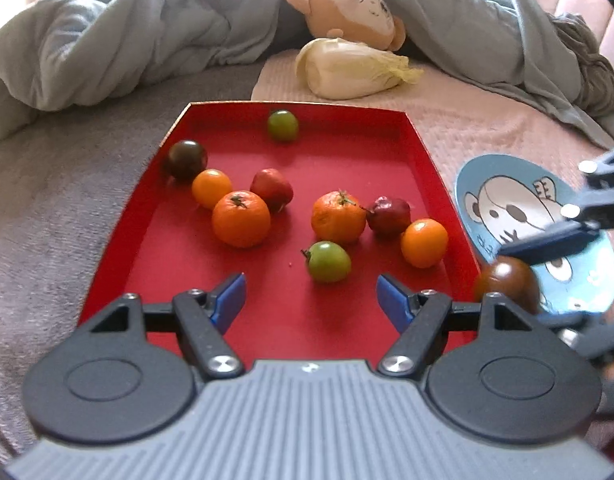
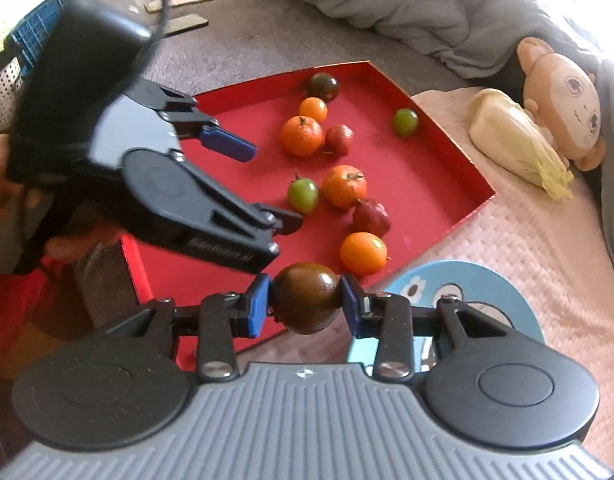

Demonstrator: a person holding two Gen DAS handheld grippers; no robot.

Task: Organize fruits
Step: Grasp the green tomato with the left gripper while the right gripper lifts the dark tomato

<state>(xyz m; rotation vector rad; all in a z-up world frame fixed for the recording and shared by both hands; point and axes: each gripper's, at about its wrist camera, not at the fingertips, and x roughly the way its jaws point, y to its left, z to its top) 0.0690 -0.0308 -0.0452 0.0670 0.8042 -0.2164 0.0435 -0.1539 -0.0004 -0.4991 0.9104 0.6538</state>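
A red tray (image 1: 119, 240) (image 2: 447, 148) holds several fruits: two tangerines (image 1: 241, 219), small oranges, green tomatoes (image 1: 328, 262), red fruits and a dark tomato (image 1: 185, 159). My left gripper (image 1: 310, 300) is open and empty over the tray's near end, just short of a green tomato. My right gripper (image 2: 306, 306) is shut on a dark brown tomato (image 2: 306, 303) (image 1: 507, 282), held above the tray's edge beside a blue cartoon plate (image 1: 519, 216) (image 2: 483, 284).
The tray and plate lie on a bed with a grey cover and a pink blanket (image 1: 467, 128). A grey duvet (image 1: 127, 40), a monkey plush (image 1: 351, 8) and a napa cabbage (image 1: 347, 68) lie beyond the tray. Phones (image 2: 183, 22) lie far off.
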